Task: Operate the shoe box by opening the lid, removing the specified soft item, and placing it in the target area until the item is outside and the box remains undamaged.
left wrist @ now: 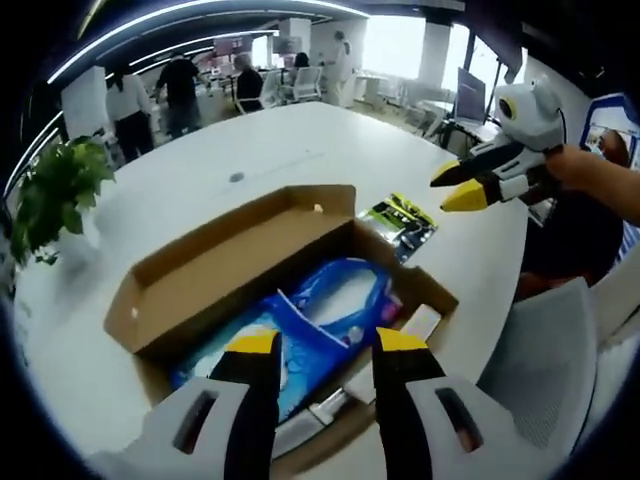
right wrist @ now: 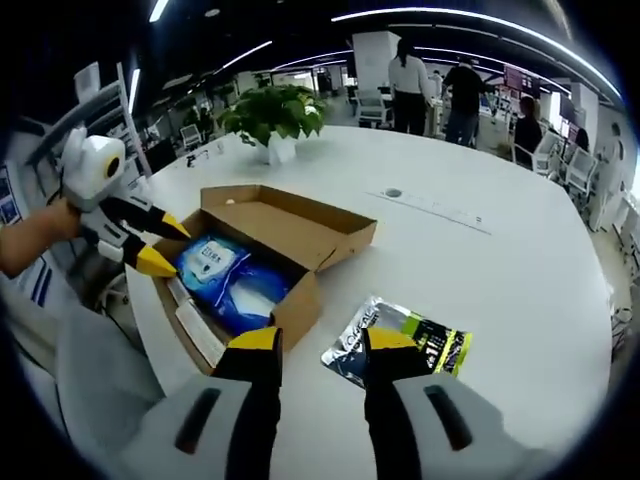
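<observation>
Shoe box (left wrist: 290, 290) front behind hand-held gripper (left wrist: 328, 345)

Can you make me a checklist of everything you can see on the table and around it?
Surface: white round table, mostly bare.
Job's things: cardboard shoe box with its lid open; blue soft package inside it.
Clutter: shiny green-and-black packet lying flat beside the box.
Grippers: left gripper open above the box; right gripper open, holding nothing.
Cables: nothing seen.
Surroundings: potted plant on the table; grey chair nearby; people standing far off.
</observation>
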